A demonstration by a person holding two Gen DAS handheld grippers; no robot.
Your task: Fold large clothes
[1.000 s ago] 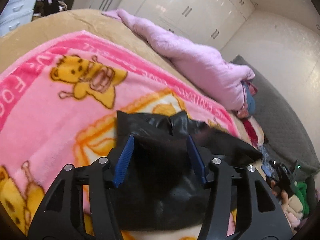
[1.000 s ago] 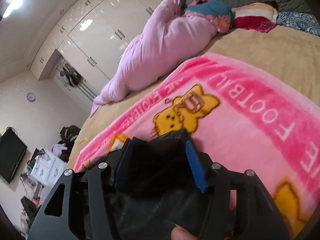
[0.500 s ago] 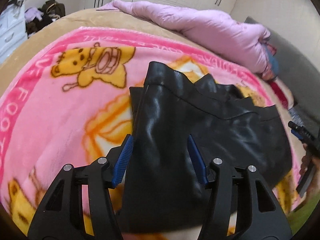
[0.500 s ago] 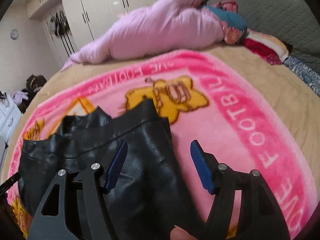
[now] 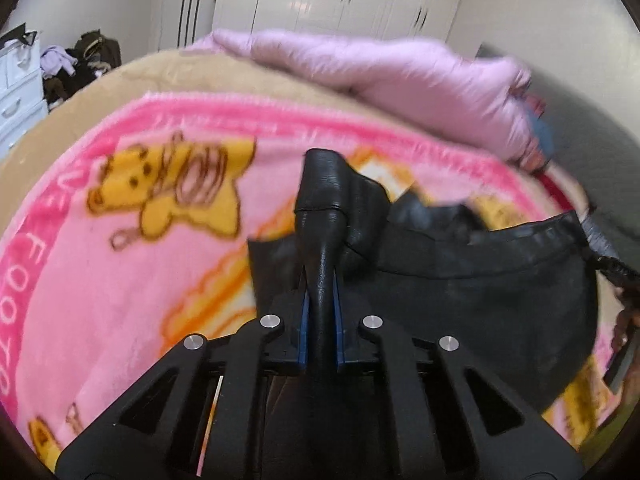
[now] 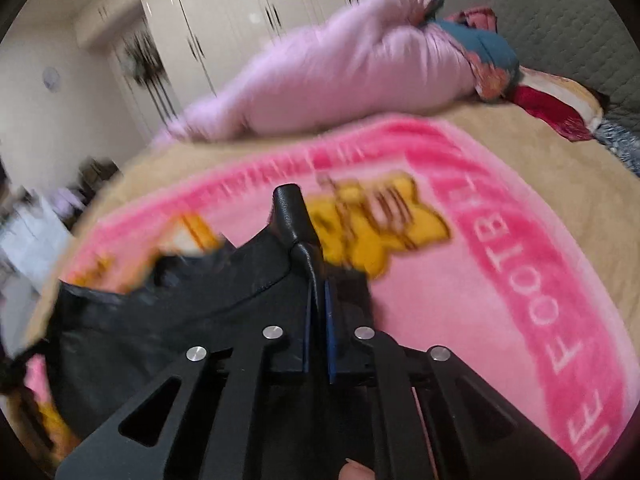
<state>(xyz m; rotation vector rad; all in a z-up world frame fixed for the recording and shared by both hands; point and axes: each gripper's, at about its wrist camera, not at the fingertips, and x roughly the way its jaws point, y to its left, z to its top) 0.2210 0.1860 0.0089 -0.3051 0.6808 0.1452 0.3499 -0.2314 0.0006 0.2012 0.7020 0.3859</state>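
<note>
Left wrist view: my left gripper and right gripper have just clamped their fingers on the black leather garment lying on the pink blanket; its slick bunched edge could slip free.

— How many garments are counted on the bed?
— One black leather-look garment is counted, spread over one pink cartoon blanket.
— And grippers?
— Two are counted, the left gripper and the right gripper, each with two blue-padded fingers.
— Other bedding?
— One lilac quilt is seen rolled at the far edge. Two yellow bear prints are made out on the blanket in the left wrist view.
</note>
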